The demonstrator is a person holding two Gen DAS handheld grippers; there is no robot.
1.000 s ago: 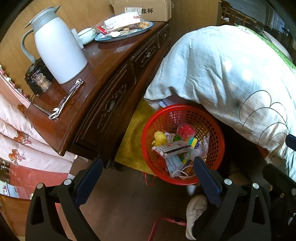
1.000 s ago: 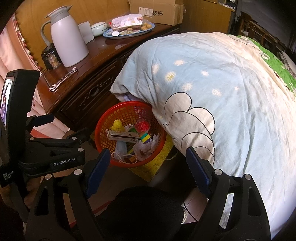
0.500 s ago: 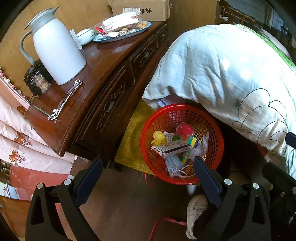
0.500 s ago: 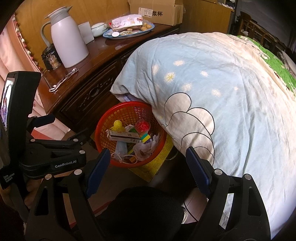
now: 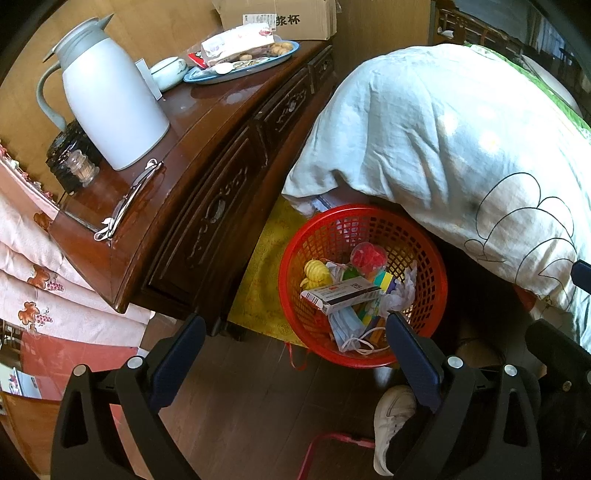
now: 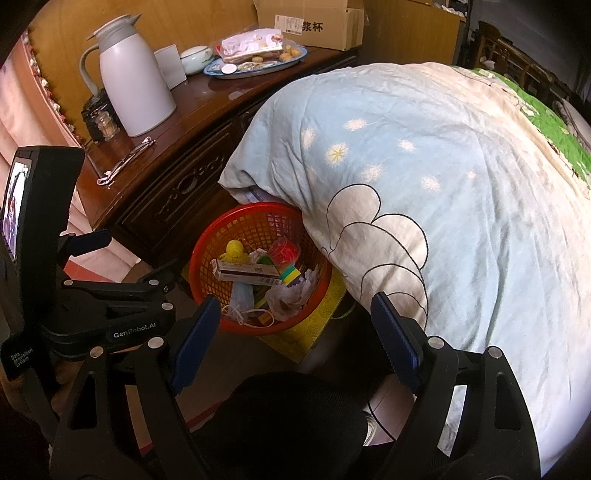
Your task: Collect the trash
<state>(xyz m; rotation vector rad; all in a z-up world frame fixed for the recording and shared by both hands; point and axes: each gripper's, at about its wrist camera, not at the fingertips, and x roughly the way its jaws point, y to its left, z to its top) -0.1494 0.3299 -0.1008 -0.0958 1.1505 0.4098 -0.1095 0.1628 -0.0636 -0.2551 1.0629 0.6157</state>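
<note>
A red mesh basket stands on the floor between the wooden cabinet and the bed, also in the right wrist view. It holds trash: a white carton, a blue face mask, a yellow crumpled piece, a red ball in clear wrap, crumpled plastic. My left gripper is open and empty, above the floor just near the basket's front. My right gripper is open and empty, above and in front of the basket. The left gripper body shows at the right view's left.
A dark wooden cabinet carries a white thermos jug, metal tongs, a small jar, a tray of snacks and a cardboard box. A light blue quilt overhangs the basket. A white shoe is below.
The left view has drifted slightly, so the basket sits a touch lower left. Both grippers stay open and empty. Nothing in the basket has moved.
</note>
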